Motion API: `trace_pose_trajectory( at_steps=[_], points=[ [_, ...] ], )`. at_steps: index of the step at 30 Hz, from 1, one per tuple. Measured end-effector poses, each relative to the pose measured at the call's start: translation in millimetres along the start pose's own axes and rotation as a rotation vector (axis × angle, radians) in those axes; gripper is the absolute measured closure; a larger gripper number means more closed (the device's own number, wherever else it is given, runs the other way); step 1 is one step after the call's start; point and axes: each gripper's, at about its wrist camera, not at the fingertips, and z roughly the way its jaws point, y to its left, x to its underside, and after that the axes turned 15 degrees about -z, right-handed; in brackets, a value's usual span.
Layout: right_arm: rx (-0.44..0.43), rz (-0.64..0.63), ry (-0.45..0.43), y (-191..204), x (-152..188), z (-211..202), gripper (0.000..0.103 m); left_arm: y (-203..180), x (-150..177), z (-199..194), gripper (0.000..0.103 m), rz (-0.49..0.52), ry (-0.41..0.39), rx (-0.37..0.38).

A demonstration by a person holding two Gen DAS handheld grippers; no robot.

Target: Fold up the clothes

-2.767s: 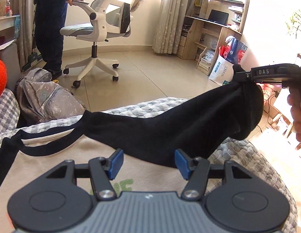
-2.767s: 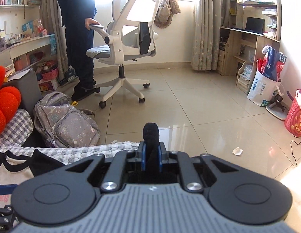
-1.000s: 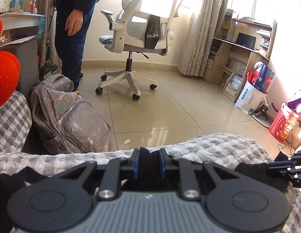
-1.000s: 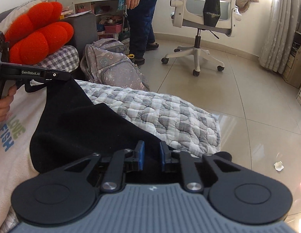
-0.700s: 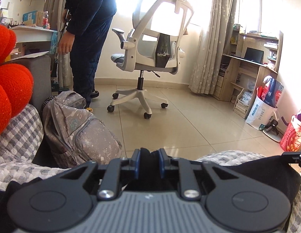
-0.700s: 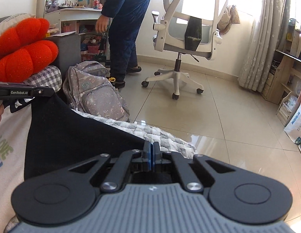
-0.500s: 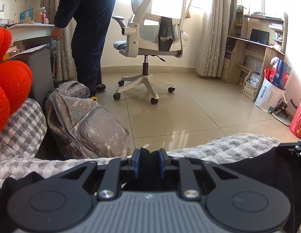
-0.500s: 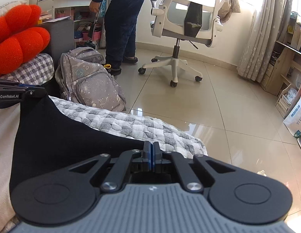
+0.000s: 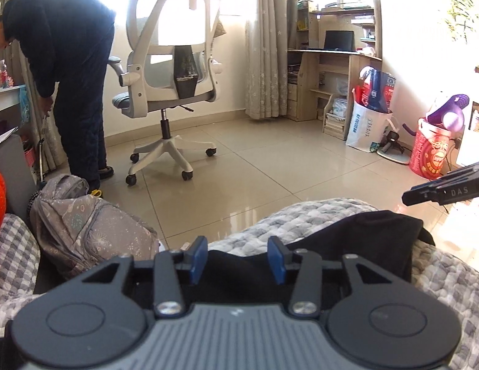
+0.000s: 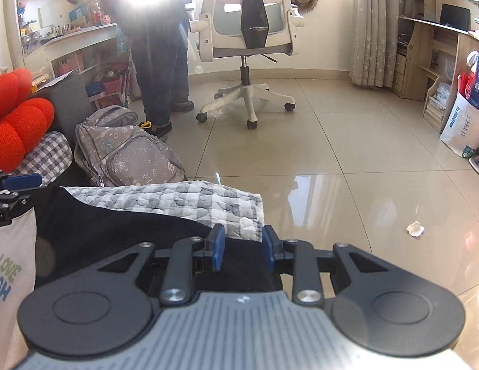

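Left wrist view: the left tongs (image 9: pixel 238 257) stand partly apart, their jaws having just been opening. The blue pads (image 9: pixel 198 254) touch nothing; the black sleeve (image 9: pixel 356 256) of the garment lies slack between and below them, released onto the grey checked quilt (image 9: pixel 316 215). The sleeve's long axis runs from the tongs across to the right, where its far end bunches into a raised fold near the quilt's edge. Above that end, at the right margin, the right tongs (image 9: pixel 407 196) hang in the air, clear of the cloth. Beyond the quilt are a tiled floor (image 9: pixel 270 166), a white office chair (image 9: pixel 174 71), a grey backpack (image 9: pixel 91 225) and a person in dark clothes (image 9: pixel 69 71) bending at the left.

Right wrist view: the right tongs (image 10: pixel 242 246) are also apart by a moderate gap, jaws just opened, pads (image 10: pixel 217 246) free of the fabric. The black sleeve (image 10: pixel 116 231) lies under and between them, flat on the quilt (image 10: pixel 190 197), stretching leftward to the cream body of the shirt (image 10: pixel 14 262), whose coloured lettering shows at the left edge. The left tongs (image 10: pixel 11 182) peek in at the left margin, above the sleeve's other end. An orange cushion (image 10: pixel 20 123) sits behind, and a scrap of paper (image 10: pixel 414 228) lies on the floor (image 10: pixel 347 141).
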Motion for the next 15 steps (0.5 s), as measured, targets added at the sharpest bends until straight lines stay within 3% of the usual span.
trace_pose_trajectory(
  at_steps=[5,11,15],
  points=[
    [-0.050,0.079,0.022,-12.9,22.1,-11.5,0.072,-35.4,12.0,-5.6,0.060,0.077,0.046,0.127],
    [-0.094,0.055,0.047,-9.8,37.4,-11.5,0.072,-56.6,24.3,-6.2,0.061,0.110,0.101,0.207],
    [-0.115,0.058,0.056,-12.4,46.7,-5.7,0.072,-69.5,34.7,-7.4,0.067,0.160,0.161,0.283]
  ],
)
